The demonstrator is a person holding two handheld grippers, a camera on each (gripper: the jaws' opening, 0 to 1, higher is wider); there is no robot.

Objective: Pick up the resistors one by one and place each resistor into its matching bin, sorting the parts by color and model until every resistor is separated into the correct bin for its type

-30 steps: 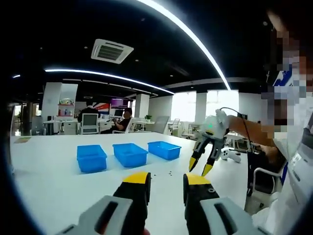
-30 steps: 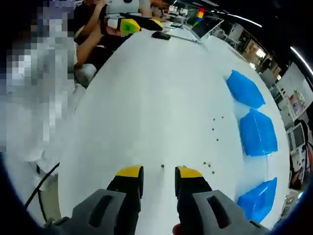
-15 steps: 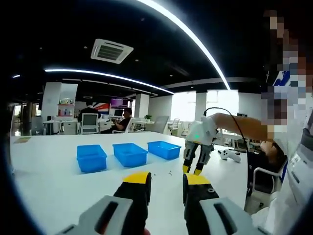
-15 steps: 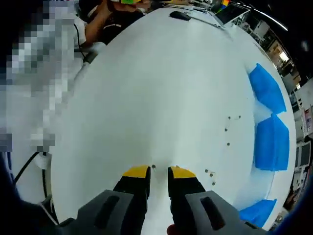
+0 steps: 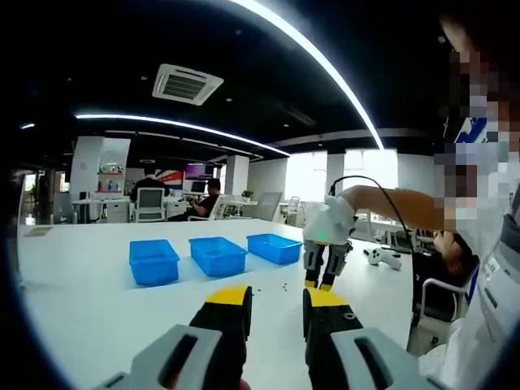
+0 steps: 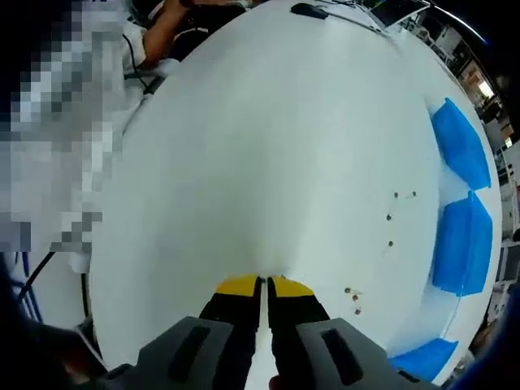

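Right hand-held gripper (image 6: 264, 282) has just pinched nearly shut at the tabletop (image 6: 268, 154) where a resistor lay between its tips, apparently grabbing it; bins (image 6: 461, 244) wait off right, left hand-held gripper (image 5: 276, 296) idles narrowly open.

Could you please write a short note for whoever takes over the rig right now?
Right gripper: jaws closed down at the white table; a grasp on a resistor cannot be confirmed.
Left gripper: open, empty, held above the table.
Three blue bins sit in a row; nothing is visible in them from this angle.
Loose resistors lie scattered between the right gripper and the bins.
Left to do: sort them all.
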